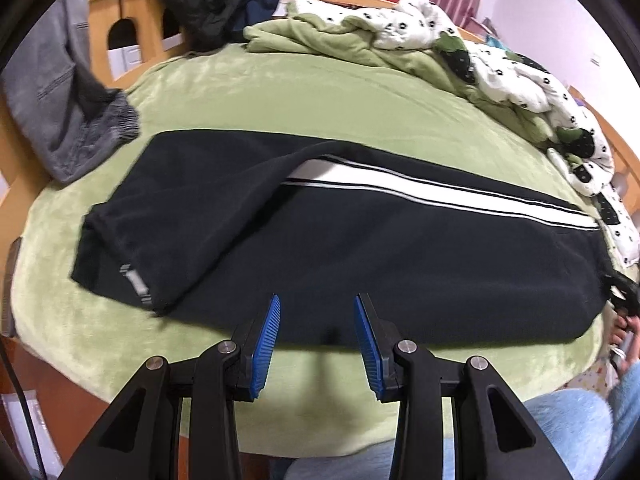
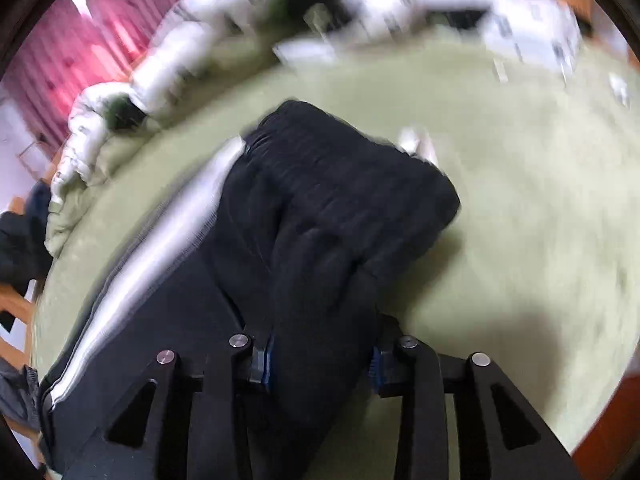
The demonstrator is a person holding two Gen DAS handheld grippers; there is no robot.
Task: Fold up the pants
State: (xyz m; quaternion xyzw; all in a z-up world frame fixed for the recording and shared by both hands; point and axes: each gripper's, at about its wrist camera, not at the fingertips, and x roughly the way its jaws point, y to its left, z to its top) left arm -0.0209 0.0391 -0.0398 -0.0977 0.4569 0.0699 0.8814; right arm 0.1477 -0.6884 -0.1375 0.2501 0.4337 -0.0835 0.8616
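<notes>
1. Right gripper (image 2: 322, 360) has a thick wad of the black track pants (image 1: 320, 240) between its fingers; blurry, hurried, that bunch could slip.
2. Left gripper (image 1: 317, 340) hangs spread, empty, at the near hem.
3. Pants lie across the green blanket (image 1: 260, 92); an unpinned leg may drag crooked.

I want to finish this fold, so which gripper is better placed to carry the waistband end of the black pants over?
Right. The right gripper is already clamped on the black pants at the waistband end, while the left gripper hovers open at the near edge, holding nothing.
</notes>
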